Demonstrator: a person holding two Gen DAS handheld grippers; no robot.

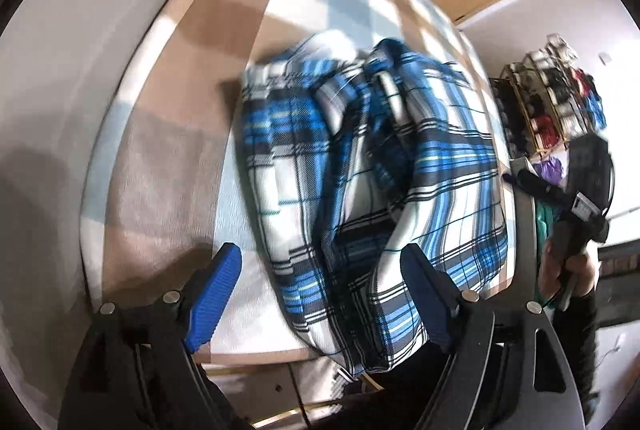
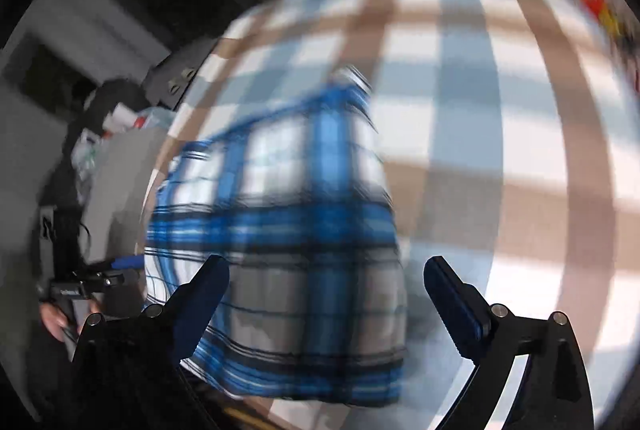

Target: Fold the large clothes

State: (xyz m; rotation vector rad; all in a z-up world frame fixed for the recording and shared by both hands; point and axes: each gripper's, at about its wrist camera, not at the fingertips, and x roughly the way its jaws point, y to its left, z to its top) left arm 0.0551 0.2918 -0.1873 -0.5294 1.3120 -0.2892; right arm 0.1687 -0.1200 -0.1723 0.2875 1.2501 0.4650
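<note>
A cluttered room surrounds us, with a stocked shelf rack (image 1: pixel 548 98) against the white wall and boxes stacked at the far end. The bench (image 1: pixel 160 150) is covered with a checked cloth of tan, pale blue and white squares, which gives a broad flat area for spreading fabric. On it lies the blue plaid shirt (image 1: pixel 360 190), bunched and rumpled, its near end draped over the bench edge close to us; we judge it sits there because folding has hardly begun and it needs flattening first.

We hold the left gripper (image 1: pixel 320 294) above the near end of the shirt, jaws wide and holding nothing, as if lining up on a hem to pinch. We hold the right gripper (image 2: pixel 326 306) over the shirt from the other side, jaws likewise wide and empty. That view is heavily blurred, so we cannot tell how close its fingers are to the cloth. With one gripper at each side, we are placed to lift and spread the shirt.
</note>
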